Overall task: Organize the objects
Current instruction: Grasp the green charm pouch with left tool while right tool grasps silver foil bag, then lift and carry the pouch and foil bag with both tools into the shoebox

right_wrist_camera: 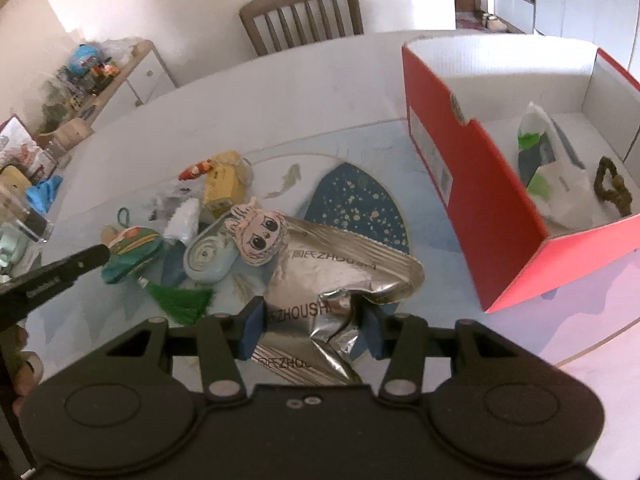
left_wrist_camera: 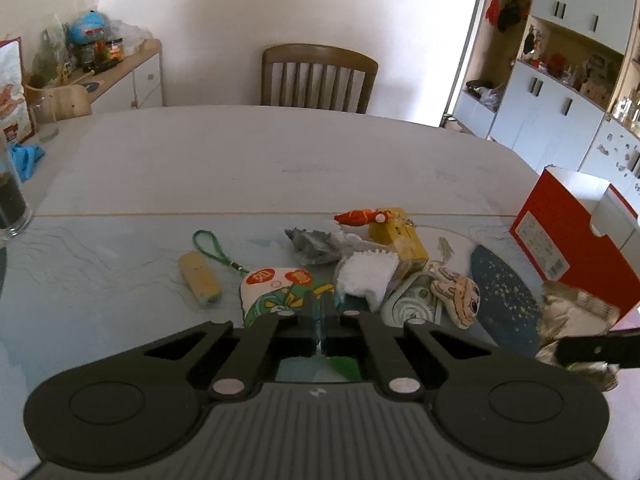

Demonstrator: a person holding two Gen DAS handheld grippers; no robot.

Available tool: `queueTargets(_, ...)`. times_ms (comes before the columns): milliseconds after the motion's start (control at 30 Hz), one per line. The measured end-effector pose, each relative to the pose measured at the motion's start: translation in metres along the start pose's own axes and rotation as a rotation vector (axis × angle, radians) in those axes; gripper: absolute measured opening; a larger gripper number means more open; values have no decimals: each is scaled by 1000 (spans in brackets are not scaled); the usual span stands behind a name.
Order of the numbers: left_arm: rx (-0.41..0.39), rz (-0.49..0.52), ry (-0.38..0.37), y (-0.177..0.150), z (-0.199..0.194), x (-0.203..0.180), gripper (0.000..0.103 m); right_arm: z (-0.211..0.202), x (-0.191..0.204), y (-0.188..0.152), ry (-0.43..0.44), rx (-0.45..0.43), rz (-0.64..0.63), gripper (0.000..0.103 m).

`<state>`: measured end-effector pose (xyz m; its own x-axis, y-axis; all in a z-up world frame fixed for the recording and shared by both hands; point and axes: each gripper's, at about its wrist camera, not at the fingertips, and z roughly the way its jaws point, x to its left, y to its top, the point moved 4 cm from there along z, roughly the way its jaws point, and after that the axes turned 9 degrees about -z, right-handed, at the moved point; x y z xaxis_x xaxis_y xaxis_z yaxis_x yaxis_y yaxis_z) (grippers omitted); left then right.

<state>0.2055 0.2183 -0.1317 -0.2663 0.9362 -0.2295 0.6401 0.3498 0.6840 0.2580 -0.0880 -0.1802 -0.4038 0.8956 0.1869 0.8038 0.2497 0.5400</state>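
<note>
Gripping a crinkled silver foil pouch at lower centre of the right wrist view, the right tongs pinch its crumpled near end; it looks light, slippery and easily creased. Left tongs are closed on the green charm pouch, soft and light, best held by its edge. Red box waits at right on the tabletop.

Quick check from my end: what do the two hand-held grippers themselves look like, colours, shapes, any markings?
Both are black plastic with two round discs, angled linkage arms with silver pivot pins, and a ribbed grey housing. The left hand-held gripper has dark fingers; small white lettering on one finger is unreadable. The right hand-held gripper has blue pads. No cables or sleeves show.
</note>
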Motion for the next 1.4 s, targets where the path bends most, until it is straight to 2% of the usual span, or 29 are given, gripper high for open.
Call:
queueTargets(133,1,-47,-18,0,-3,7,3,-9,-3,-1,13,-15,-18,48)
queueTargets(233,7,-50,-20,0,-1,9,12,-11,-7,-4,24,-12,-11,48)
queueTargets(300,10,-30,-13,-1,1,8,32,-12,-7,-6,29,-8,-12,48)
queueTargets(333,14,-23,-15,-1,4,8,38,-12,-8,-6,29,-8,-16,48)
queueTargets(367,17,-22,-17,-1,6,9,52,-13,-8,-7,31,-9,-18,48)
queueTargets(400,17,-21,-24,-1,7,9,61,-14,-9,-7,33,-10,-20,48)
queueTargets(500,36,-4,3,-1,19,10,68,-16,-12,-9,30,-10,-26,48)
queueTargets(667,71,39,36,-4,43,8,69,-19,-19,-13,14,1,-22,48)
queueTargets(1000,56,94,62,-5,61,3,70,-23,-29,-19,-13,17,-18,48)
queueTargets(1200,30,132,61,-10,56,0,56,-24,-30,-18,-21,14,-21,48)
queueTargets(1400,10,108,52,-12,48,5,53,-24,-28,-16,-17,10,-30,48)
